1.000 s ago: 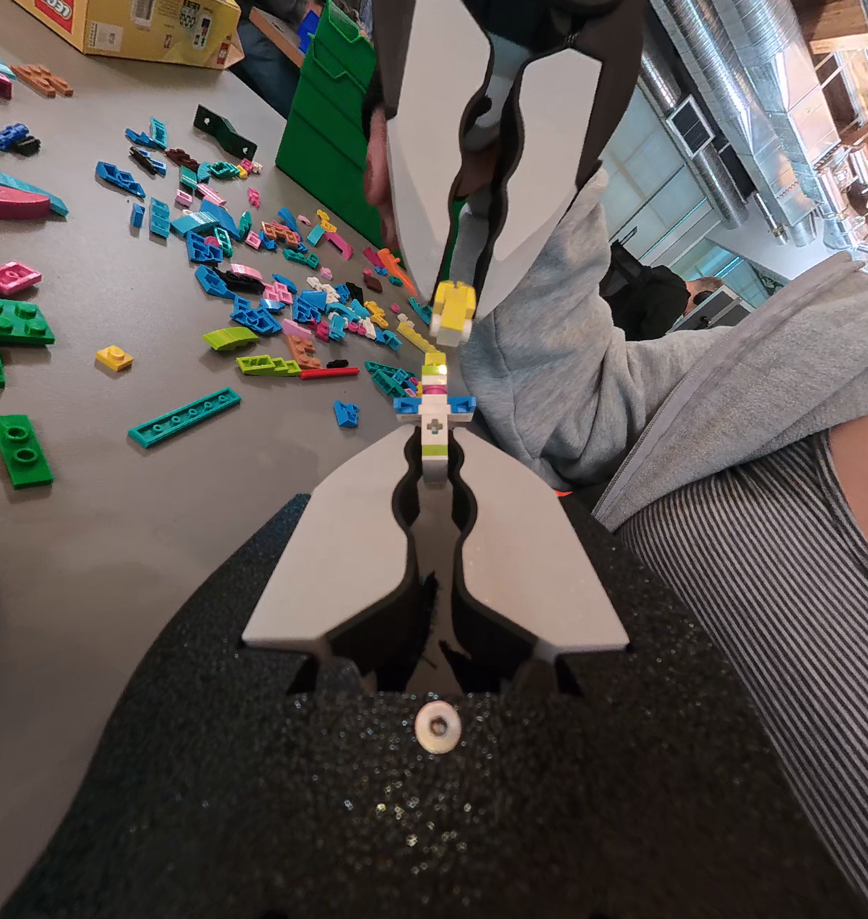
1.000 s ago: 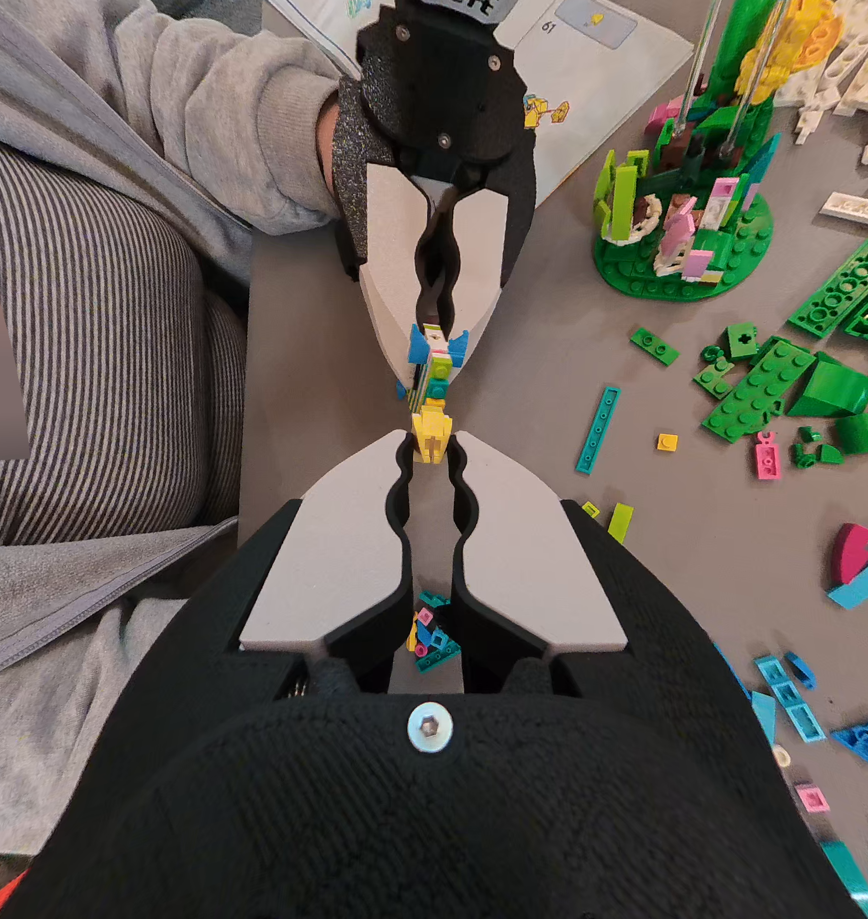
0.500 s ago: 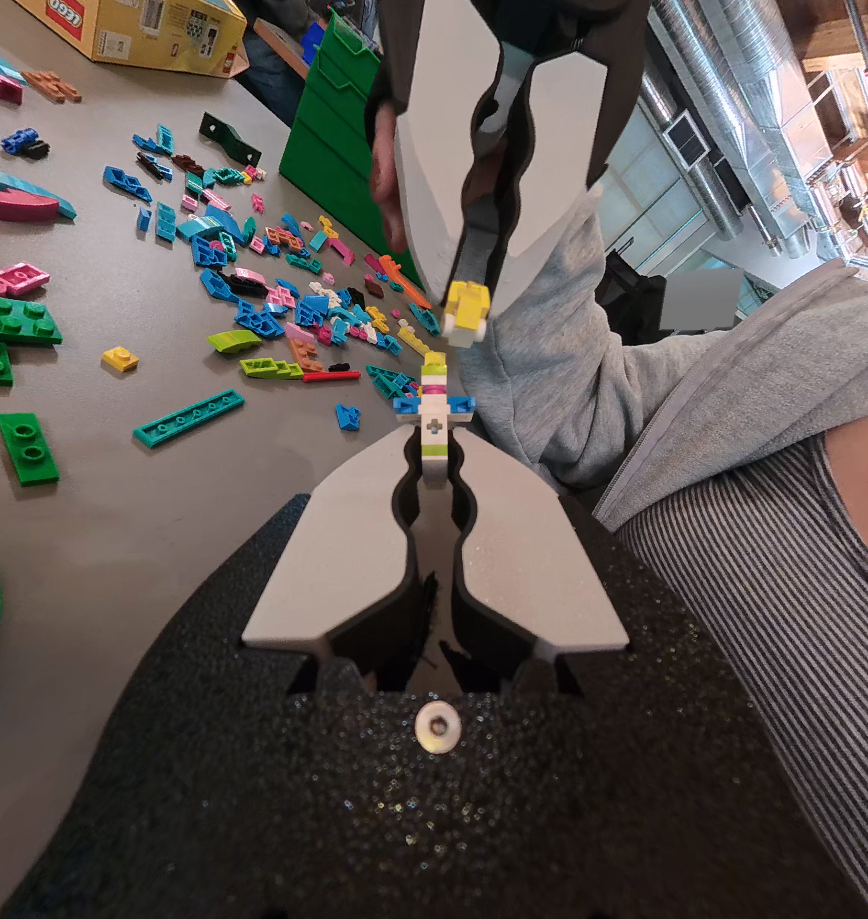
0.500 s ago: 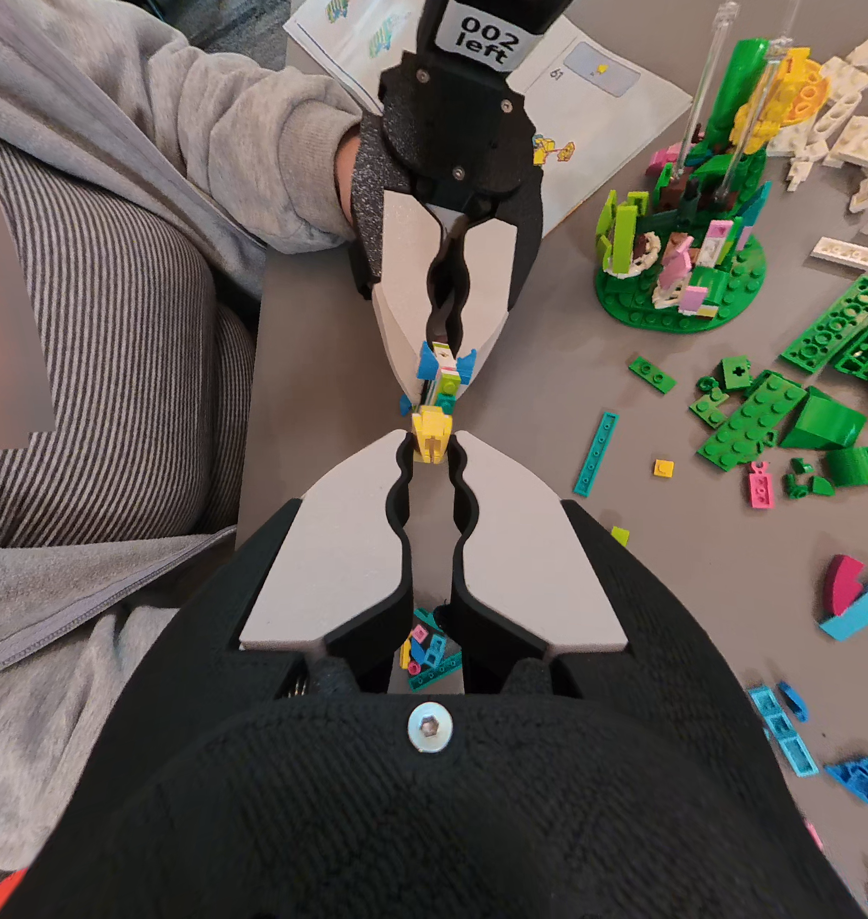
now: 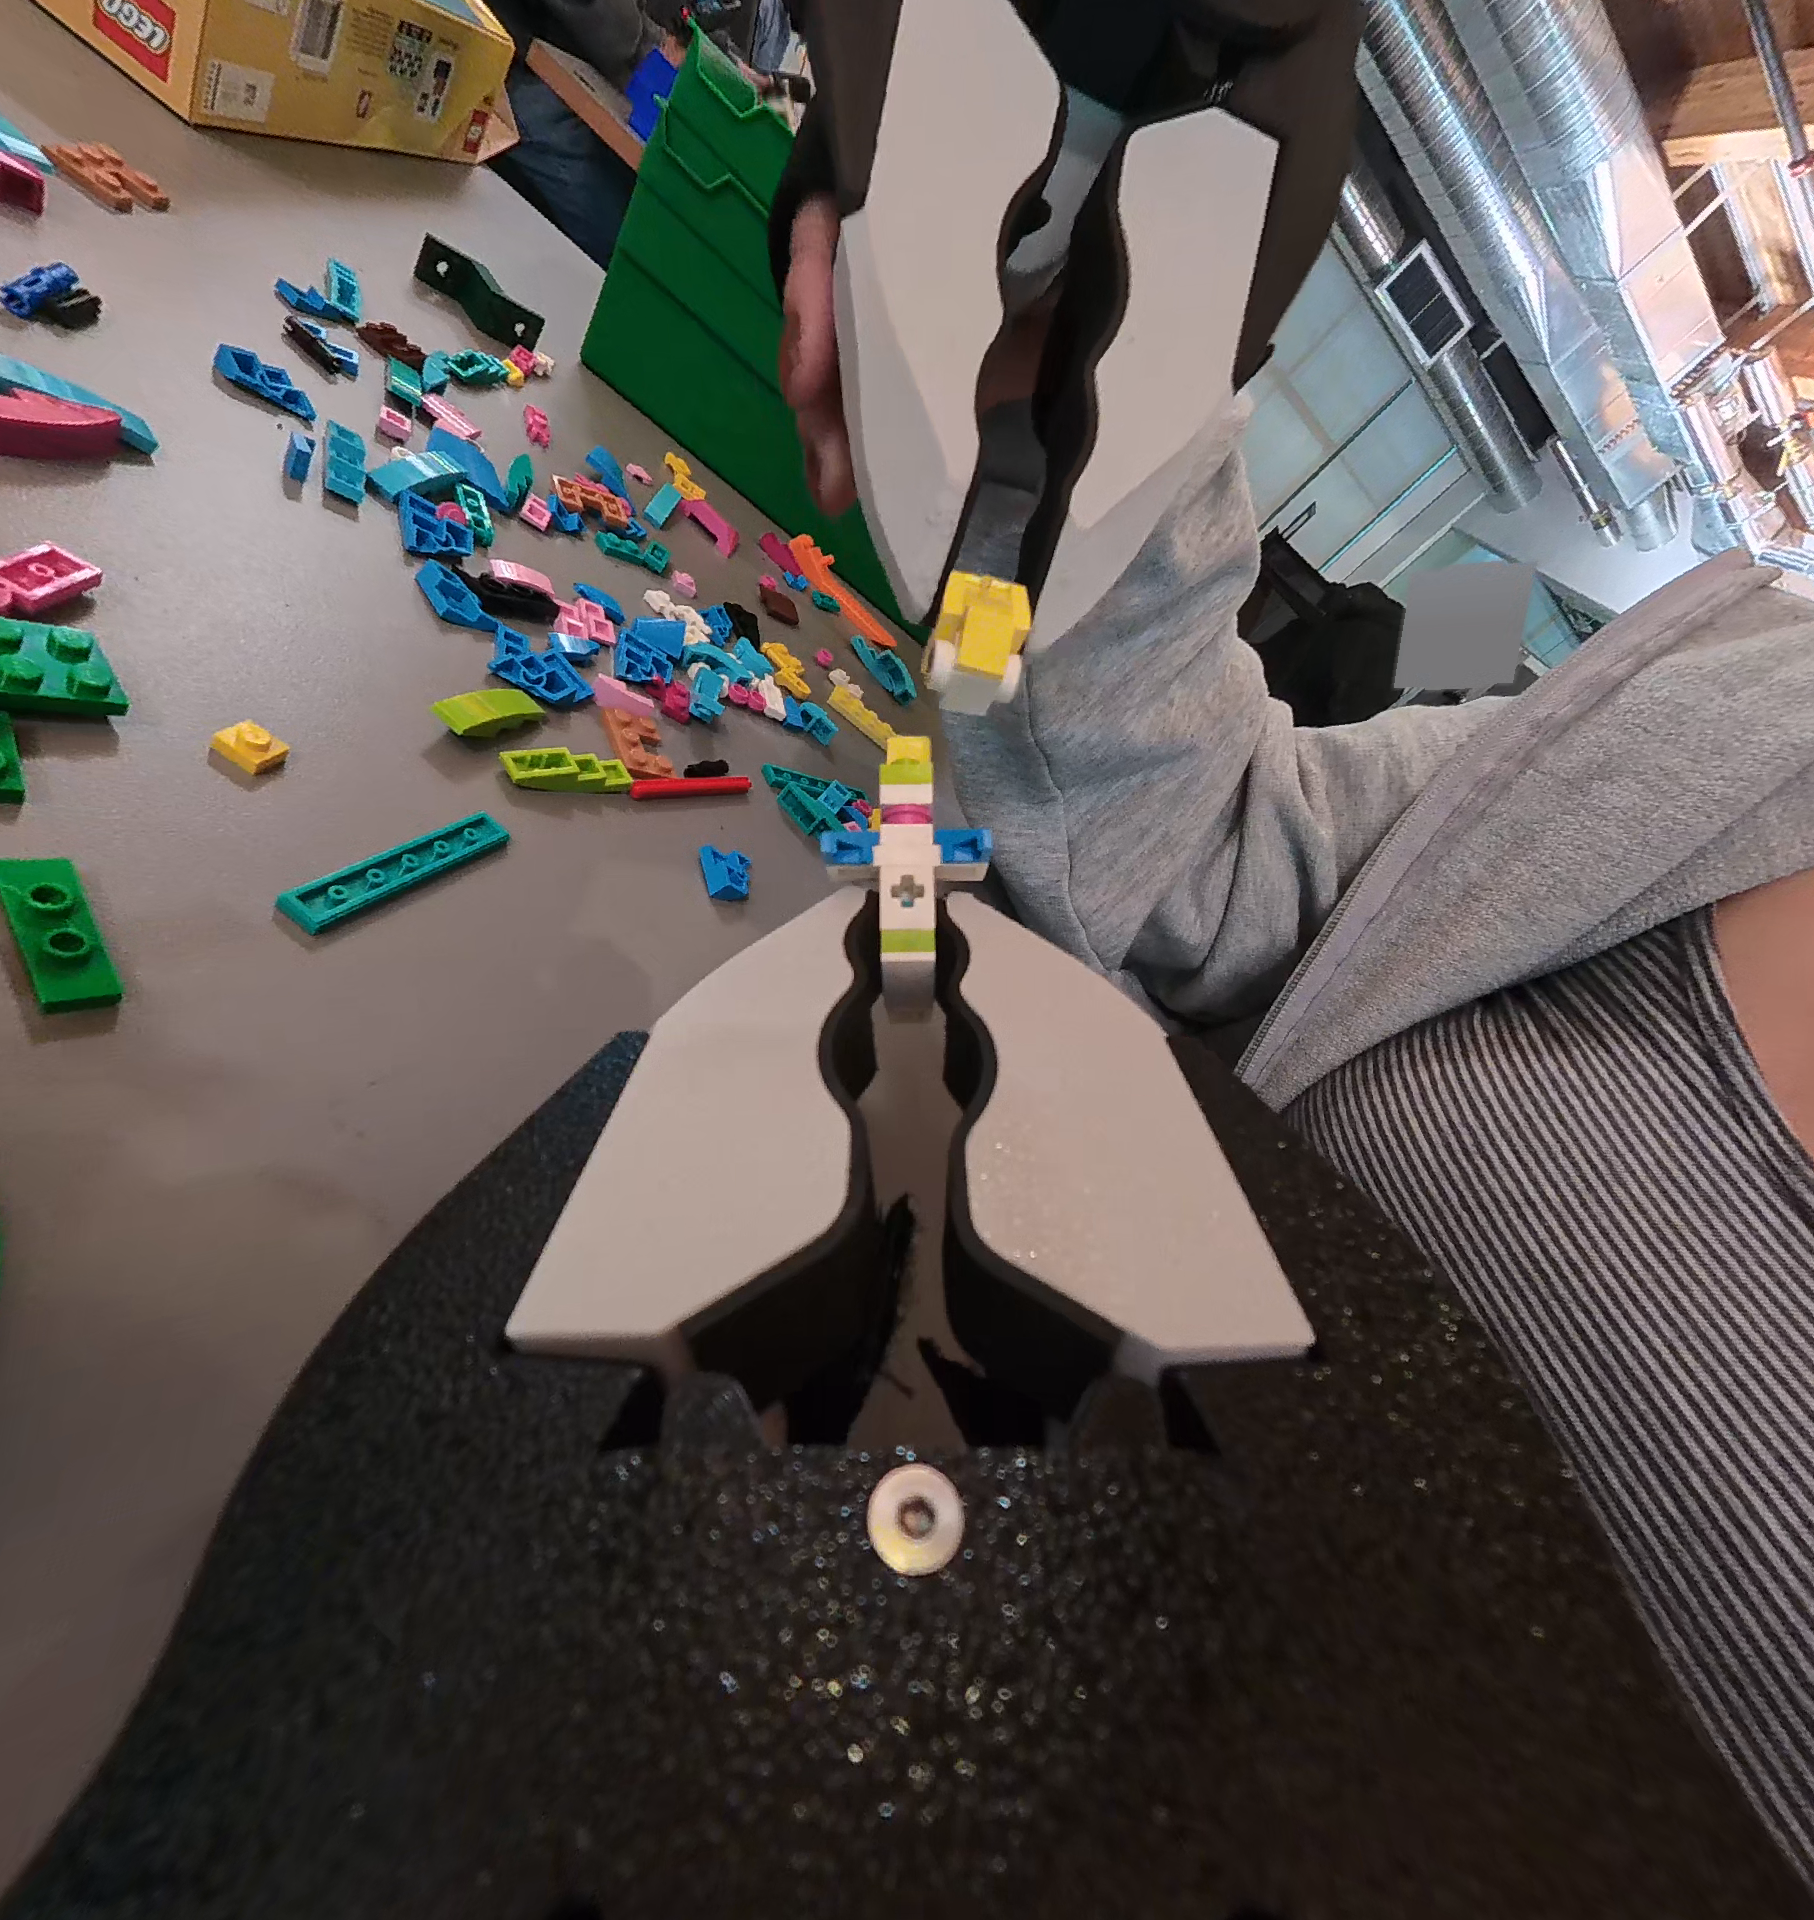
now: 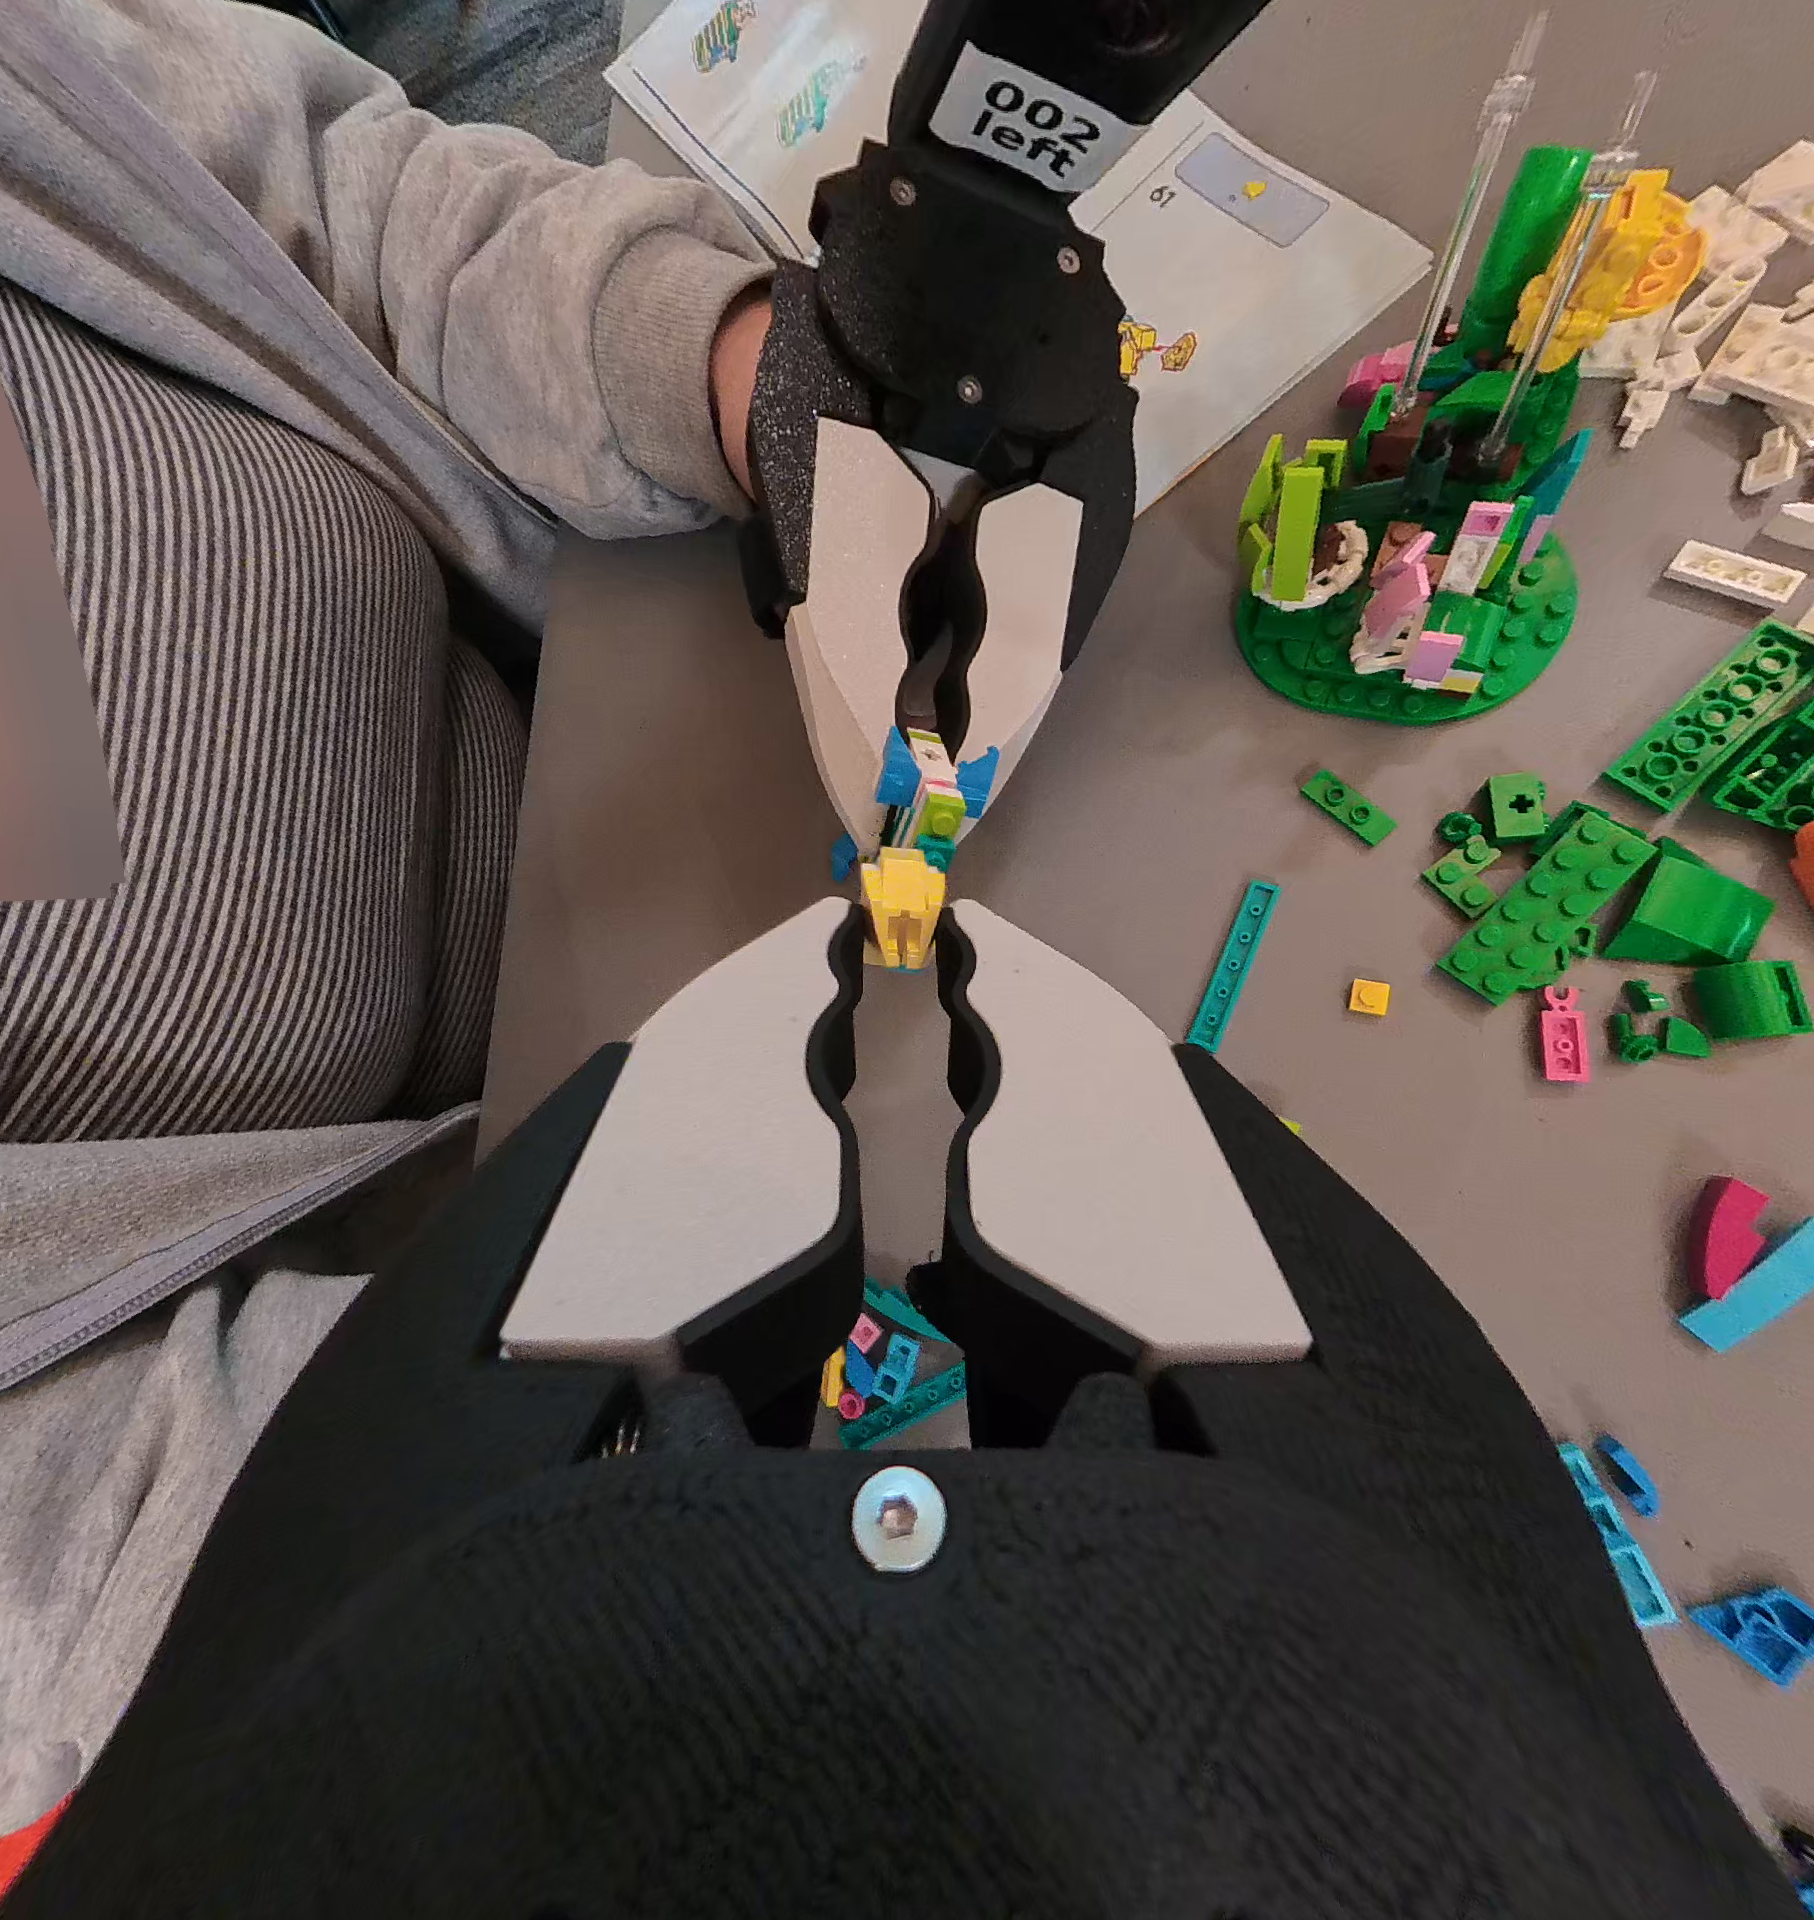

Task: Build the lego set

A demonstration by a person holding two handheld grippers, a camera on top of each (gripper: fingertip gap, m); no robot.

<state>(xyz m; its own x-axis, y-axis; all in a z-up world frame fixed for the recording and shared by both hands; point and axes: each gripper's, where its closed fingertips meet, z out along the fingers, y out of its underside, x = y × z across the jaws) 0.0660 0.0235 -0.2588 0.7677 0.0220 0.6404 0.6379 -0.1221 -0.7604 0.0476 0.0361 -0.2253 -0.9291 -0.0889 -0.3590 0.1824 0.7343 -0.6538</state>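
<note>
My left gripper [image 5: 908, 935] is shut on a small lego figure [image 5: 905, 852] with a white body, blue wings and a lime, pink and yellow stack on top. My right gripper [image 6: 898, 930] is shut on a small yellow and white lego piece [image 6: 901, 902]. In the left wrist view the right gripper [image 5: 981, 634] comes down from above with the yellow piece [image 5: 979, 644] a short gap above the figure's top. In the right wrist view the left gripper [image 6: 924, 800] holds the figure [image 6: 929, 795] just beyond the yellow piece. Both are held above the grey table [image 5: 207, 1039].
Many loose bricks [image 5: 591, 623] lie on the table, with green plates [image 5: 20, 675] at left and a teal strip [image 5: 394, 871]. A partly built green round model [image 6: 1402, 582], an instruction booklet [image 6: 1225, 291], white pieces [image 6: 1776, 312], a yellow box [image 5: 290, 62] and green bins [image 5: 705, 281] stand around. A person's striped torso and grey sleeves are close. Left tips to right tips: about 5 cm.
The right gripper with the yellow piece has drawn back slightly from the figure, so the gap between them is a little wider. Both grippers stay shut on their pieces.
</note>
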